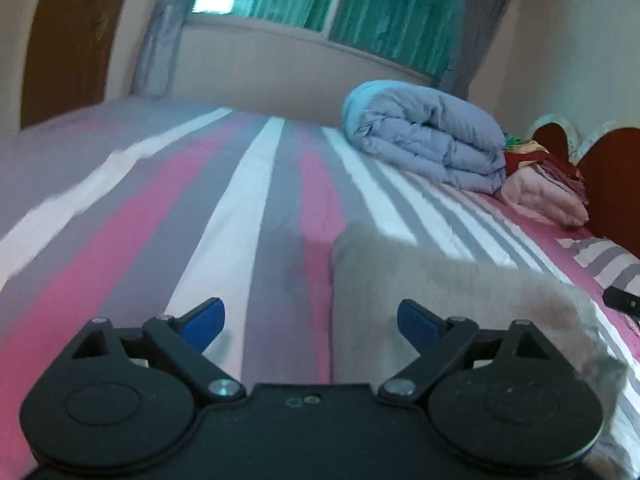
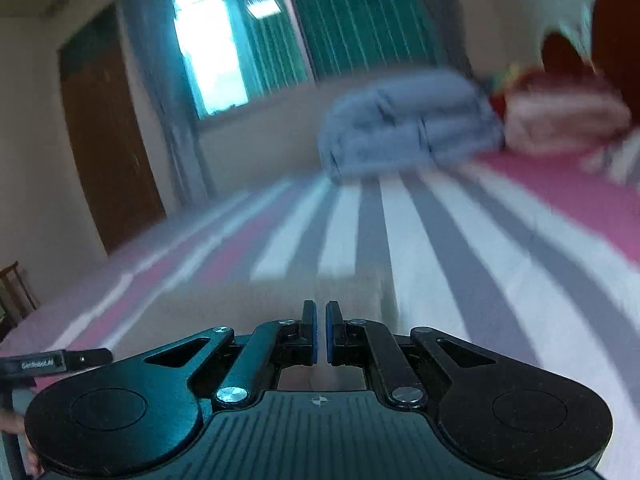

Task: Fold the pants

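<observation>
Jaws of your left gripper point(image 1: 310, 320) stand wide apart at the lower middle of its view with nothing between them, its right finger over the beige pants point(image 1: 432, 280) that lie on the striped bed point(image 1: 240, 200) at lower right. Your right gripper point(image 2: 320, 332) has its pads together on nothing I can make out, the pants point(image 2: 224, 304) just beyond them. Farther up, a folded blue duvet point(image 1: 424, 136) sits at upper right.
</observation>
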`<state>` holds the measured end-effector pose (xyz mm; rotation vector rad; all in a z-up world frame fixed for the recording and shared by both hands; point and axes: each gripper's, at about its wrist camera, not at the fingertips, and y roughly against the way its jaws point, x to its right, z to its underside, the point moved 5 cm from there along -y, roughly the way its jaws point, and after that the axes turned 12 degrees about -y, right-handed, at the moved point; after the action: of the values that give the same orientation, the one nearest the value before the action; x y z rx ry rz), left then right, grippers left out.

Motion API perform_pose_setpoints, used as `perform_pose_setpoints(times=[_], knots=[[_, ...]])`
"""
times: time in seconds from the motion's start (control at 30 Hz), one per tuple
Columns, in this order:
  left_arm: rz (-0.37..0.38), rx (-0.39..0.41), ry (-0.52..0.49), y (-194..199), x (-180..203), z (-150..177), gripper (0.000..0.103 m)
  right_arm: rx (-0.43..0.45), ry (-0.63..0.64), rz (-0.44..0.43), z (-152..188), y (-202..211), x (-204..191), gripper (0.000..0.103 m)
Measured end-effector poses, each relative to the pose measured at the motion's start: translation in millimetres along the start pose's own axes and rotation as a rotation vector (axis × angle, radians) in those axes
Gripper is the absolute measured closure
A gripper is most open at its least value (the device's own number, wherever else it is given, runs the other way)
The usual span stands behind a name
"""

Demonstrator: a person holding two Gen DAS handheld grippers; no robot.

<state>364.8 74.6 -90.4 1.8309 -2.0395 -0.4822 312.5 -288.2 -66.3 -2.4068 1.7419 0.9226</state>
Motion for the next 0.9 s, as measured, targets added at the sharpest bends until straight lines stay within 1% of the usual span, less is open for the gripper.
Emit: perform_pose_setpoints(times=[0.07,0.1,0.13,0.17,0.2,0.23,0.27,0.3,0.33,0.37,0.4,0.43,0.47,0.5,0.57,0.6,0.63,0.67,0.7,0.73,0.77,0.83,0.9], knots=[[-0.005,-0.028,-0.052,-24.7,2.1,-7.2,0.016,-0.002,0.024,0.003,-5.9,-17.7,-7.2,0.098],[0.007,-0.071,-0.071,-38.0,5.7,-4.9,0.013,-0.014,0.037,0.008,-5.5,-27.1,-9.0,0.098],[0.034,-0.111,-0.069,-49.5,6.9,-2.3,0.013,-0.054,0.059,0.033,-0.4,-42.3,-9.6,0.098],[0.054,-0.126,-0.05,-52.6,6.9,-1.8,0.013,-0.146,0.073,0.08,10.1,-62.9,-5.9,0.098],[0.064,-0.123,-0.056,-51.1,6.3,-5.5,0.015,-0.196,0.068,0.109,15.9,-67.3,3.0,0.098],[0.063,-0.102,-0.076,-48.1,7.4,-10.6,0.017,-0.177,0.046,0.094,14.5,-63.6,9.2,0.098],[0.05,-0.068,-0.099,-43.1,7.7,-15.9,0.016,-0.151,0.026,0.06,9.1,-56.6,8.9,0.098],[0.04,-0.046,-0.118,-42.8,8.7,-19.6,0.016,-0.105,0.018,0.023,0.9,-49.2,6.9,0.098],[0.038,-0.051,-0.134,-47.3,11.3,-19.5,0.013,-0.054,0.019,-0.006,-4.8,-40.8,6.4,0.098],[0.04,-0.085,-0.152,-57.0,13.7,-14.1,0.011,-0.029,0.011,-0.019,-8.2,-40.0,7.1,0.098],[0.042,-0.114,-0.159,-68.7,14.1,-5.8,0.008,-0.062,-0.004,-0.006,-7.8,-53.6,11.3,0.098],[0.051,-0.119,-0.125,-74.0,12.1,2.0,0.007,-0.136,-0.014,0.02,-1.2,-69.6,14.7,0.098],[0.06,-0.114,-0.092,-72.5,8.9,3.1,0.007,-0.201,-0.027,0.041,9.7,-84.8,21.2,0.098],[0.061,-0.114,-0.076,-67.0,6.4,1.9,0.007,-0.175,-0.051,0.025,9.9,-82.4,25.3,0.098],[0.043,-0.097,-0.071,-52.3,5.1,-2.0,0.009,-0.129,-0.103,-0.027,-0.9,-62.5,27.4,0.097],[0.045,-0.093,-0.086,-43.7,6.5,-2.2,0.009,-0.079,-0.098,-0.038,-7.6,-48.5,27.7,0.094],[0.048,-0.094,-0.101,-37.6,9.0,-1.9,0.009,-0.035,-0.09,-0.034,-14.5,-34.8,27.2,0.065],[0.045,-0.098,-0.115,-29.6,12.1,-0.2,0.009,-0.004,-0.097,-0.035,-19.3,-21.2,28.3,0.013],[0.041,-0.095,-0.12,-23.6,15.0,0.1,0.009,0.021,-0.119,-0.05,-22.9,-10.4,31.7,0.0],[0.043,-0.094,-0.122,-16.4,17.6,3.0,0.009,0.049,-0.146,-0.086,-27.2,-1.6,34.3,0.001],[0.046,-0.1,-0.12,-7.9,18.6,6.8,0.009,0.054,-0.168,-0.104,-29.2,9.7,36.0,0.001],[0.054,-0.103,-0.113,2.6,21.8,13.3,0.009,0.024,-0.184,-0.081,-33.1,15.7,42.3,0.001],[0.06,-0.112,-0.11,11.2,26.6,21.0,0.008,-0.017,-0.222,-0.091,-25.5,28.9,45.4,0.001]])
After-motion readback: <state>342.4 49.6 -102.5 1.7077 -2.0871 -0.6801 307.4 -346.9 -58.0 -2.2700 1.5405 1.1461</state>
